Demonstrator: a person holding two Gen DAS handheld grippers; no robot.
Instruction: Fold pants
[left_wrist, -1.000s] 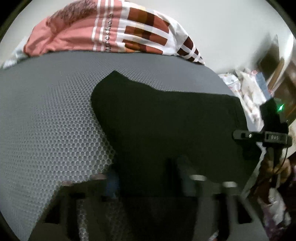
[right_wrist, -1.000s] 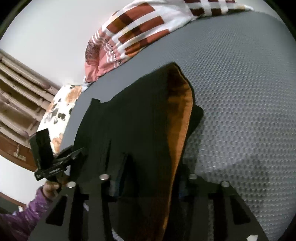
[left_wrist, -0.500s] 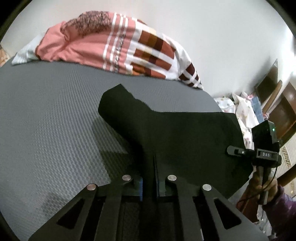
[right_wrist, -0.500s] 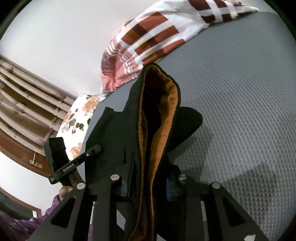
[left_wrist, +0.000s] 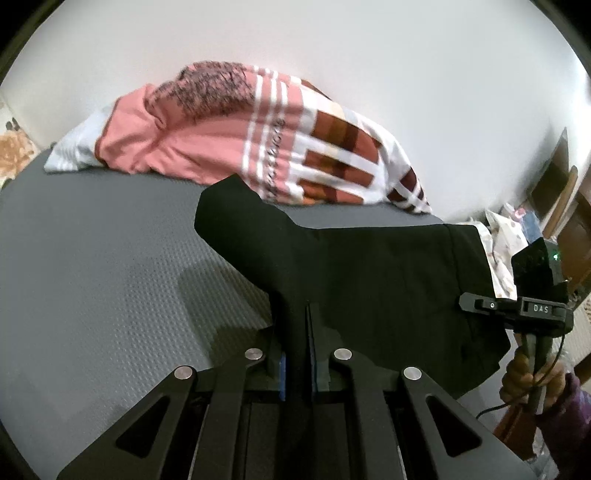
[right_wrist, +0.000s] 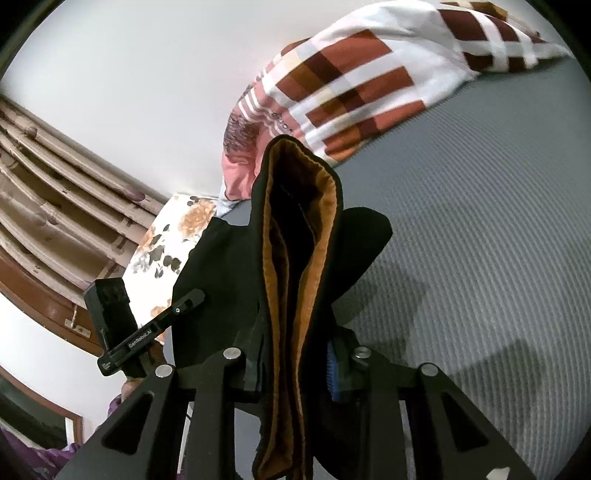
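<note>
- The grey textured mat (left_wrist: 92, 266) covers the bed and lies bare to the left of the black pants (left_wrist: 369, 280) in the left wrist view, and to their right in the right wrist view; its far edge meets a crumpled pink, white and brown striped blanket (left_wrist: 266, 147) against the pale wall (left_wrist: 369, 55).
- At the mat's right-hand edge in the left view sits a clutter of floral fabric and dark wooden furniture (left_wrist: 569, 206); in the right view a floral pillow (right_wrist: 173, 240) and wooden slats (right_wrist: 55, 192) border the opposite side.
- The pants are lifted clear of the mat near both grippers, stretched as a dark sheet between them, with one corner (left_wrist: 229, 206) sticking up towards the blanket.
- The left gripper (left_wrist: 297, 365) is closed almost fully, its blue-edged pads pinching a thin fold of black cloth.
- The right gripper (right_wrist: 295, 369) stands a little wider and clamps a thicker bunched edge; an orange-brown lining (right_wrist: 317, 229) shows inside the upright, gaping fold.
- Each gripper appears in the other's view, held by a hand (left_wrist: 524, 376) in a purple sleeve (left_wrist: 569, 413).
- The pants' fabric looks smooth and matte; the mat has a fine dimpled pattern.
</note>
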